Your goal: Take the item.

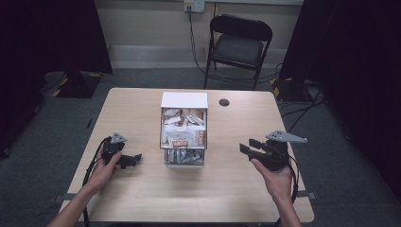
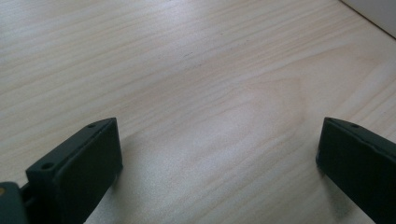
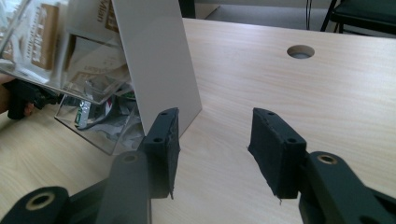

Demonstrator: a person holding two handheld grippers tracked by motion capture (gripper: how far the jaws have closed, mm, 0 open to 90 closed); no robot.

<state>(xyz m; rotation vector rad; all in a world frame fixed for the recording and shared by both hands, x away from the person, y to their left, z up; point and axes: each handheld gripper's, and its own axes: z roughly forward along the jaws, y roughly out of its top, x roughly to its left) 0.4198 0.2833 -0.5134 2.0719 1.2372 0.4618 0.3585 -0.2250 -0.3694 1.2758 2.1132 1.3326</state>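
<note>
A small clear drawer box [image 1: 184, 135] with a white top stands at the middle of the wooden table [image 1: 142, 198]. Its drawers are pulled out toward me and hold several paper packets. My left gripper [image 1: 135, 159] rests low on the table to the left of the box, pointing right. Its jaws stand wide open over bare wood [image 2: 219, 149]. My right gripper [image 1: 248, 145] hovers to the right of the box, pointing left at it. It is open, with nothing between its jaws [image 3: 215, 140]. The box's white side [image 3: 154, 60] and clear drawers [image 3: 79, 60] are just ahead of it.
A round cable hole [image 1: 224, 102] sits in the table behind and to the right of the box. A black folding chair [image 1: 239, 45] stands beyond the far edge. Dark curtains hang at both sides, and cables lie on the floor at the right.
</note>
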